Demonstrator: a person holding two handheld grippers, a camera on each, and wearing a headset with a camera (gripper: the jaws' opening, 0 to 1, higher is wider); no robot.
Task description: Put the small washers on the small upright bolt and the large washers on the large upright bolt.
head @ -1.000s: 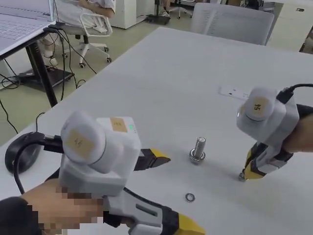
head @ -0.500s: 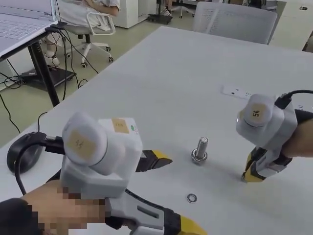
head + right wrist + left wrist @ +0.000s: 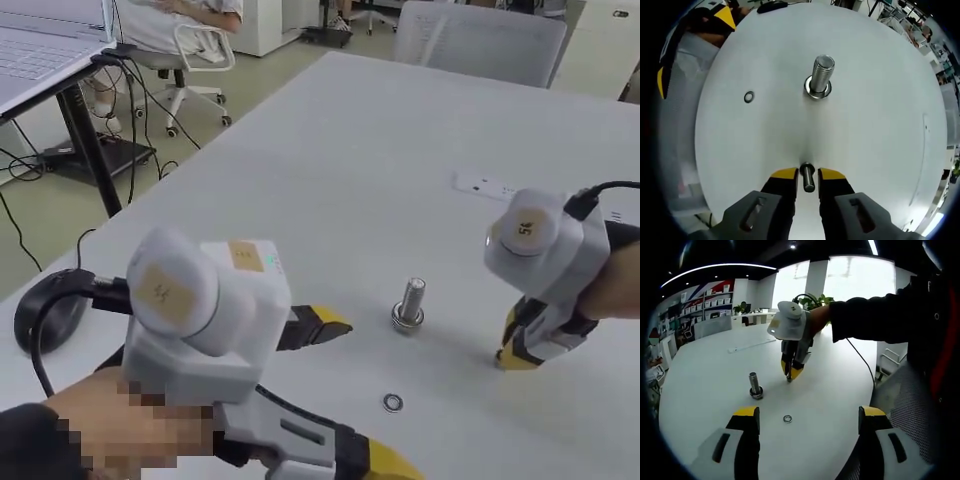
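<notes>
The large bolt [image 3: 408,303] stands upright on the white table [image 3: 330,170], with a washer around its foot. One small washer [image 3: 392,403] lies flat in front of it. My left gripper [image 3: 358,393] is open, and in the left gripper view its jaws [image 3: 809,412] stand wide apart on either side of the small washer [image 3: 788,418], short of it. To the right of the large bolt [image 3: 820,75], my right gripper [image 3: 807,181] is shut on the small bolt [image 3: 807,177], tips down near the table [image 3: 510,358].
A black mouse [image 3: 45,305] lies at the table's left edge. A white strip [image 3: 485,187] rests on the table behind the right gripper. A laptop [image 3: 40,40] on a side desk, cables, a seated person [image 3: 190,20] and a grey chair [image 3: 480,40] surround the table.
The right gripper has shifted a little to the right with the small bolt. The left gripper, the large bolt and the washer have stayed put.
</notes>
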